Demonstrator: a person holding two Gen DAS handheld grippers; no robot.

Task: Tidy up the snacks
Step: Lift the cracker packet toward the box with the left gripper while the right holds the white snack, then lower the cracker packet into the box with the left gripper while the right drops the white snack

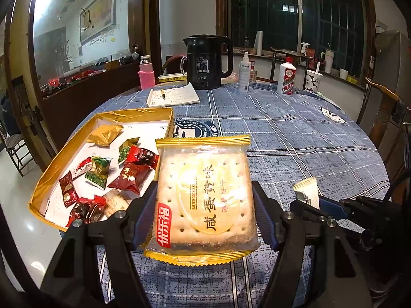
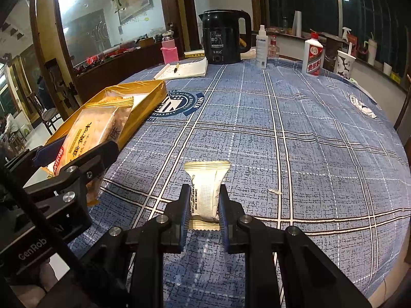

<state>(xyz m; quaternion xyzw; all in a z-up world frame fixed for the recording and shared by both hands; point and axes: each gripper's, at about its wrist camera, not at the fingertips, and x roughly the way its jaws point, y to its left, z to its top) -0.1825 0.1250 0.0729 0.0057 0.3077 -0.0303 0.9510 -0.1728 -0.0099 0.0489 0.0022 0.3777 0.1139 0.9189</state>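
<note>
Your left gripper (image 1: 205,205) clamps a flat, square cracker pack (image 1: 205,195) in glossy clear film with crimped gold ends, beside the gold foil tray (image 1: 102,118) of crinkly wrapped snacks. Your right gripper (image 2: 204,200) pinches a small cream pillow-shaped packet (image 2: 206,190) above the blue checked tablecloth (image 2: 308,154).

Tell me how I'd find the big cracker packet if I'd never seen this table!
Find the round table with the blue checked tablecloth, then the gold box of small sweets near its edge. Beside that box, the left gripper holds the cracker packet. It is the biggest snack: see-through, gold-edged, showing a pale square cracker, unlike the little red and green sweets.
</note>
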